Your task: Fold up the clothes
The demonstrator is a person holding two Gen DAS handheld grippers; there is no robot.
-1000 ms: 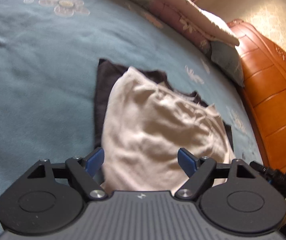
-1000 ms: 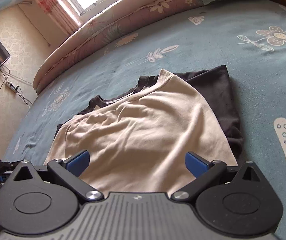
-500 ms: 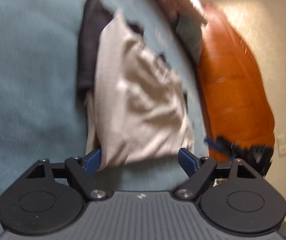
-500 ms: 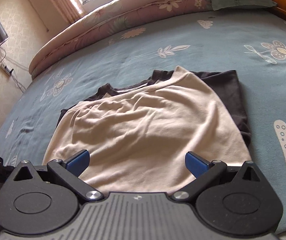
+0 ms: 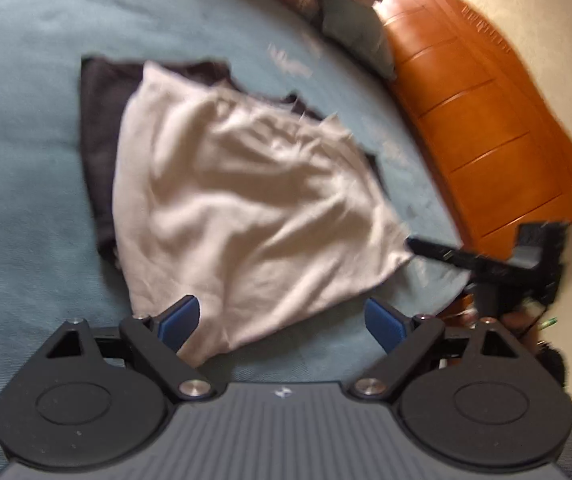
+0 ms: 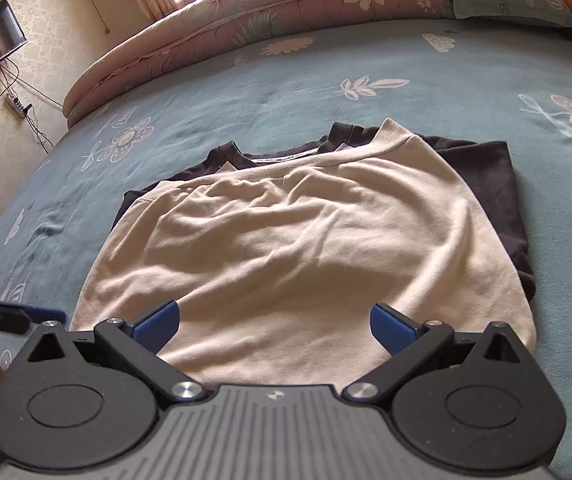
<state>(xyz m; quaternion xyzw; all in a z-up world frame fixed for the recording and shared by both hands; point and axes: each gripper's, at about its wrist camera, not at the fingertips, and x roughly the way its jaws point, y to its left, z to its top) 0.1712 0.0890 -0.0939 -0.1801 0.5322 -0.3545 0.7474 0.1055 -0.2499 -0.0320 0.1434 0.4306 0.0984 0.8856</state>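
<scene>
Both the left gripper [image 5: 283,318] and the right gripper [image 6: 275,322] were spread wide and empty, the beige shirt [image 6: 302,240] lying just ahead of their fingers atop a dark shirt [image 6: 486,184] on the bed [image 6: 326,80].

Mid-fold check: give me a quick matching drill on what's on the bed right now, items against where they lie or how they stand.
Items:
1. beige shirt
2. dark shirt
3. folded quilt
4. right claw

States:
a. lies underneath, showing only at the edges
b. piled along the far side of the bed
c. open, holding nothing
d. spread on top, wrinkled

Pairs: 1-d, 2-a, 3-b, 4-c
</scene>
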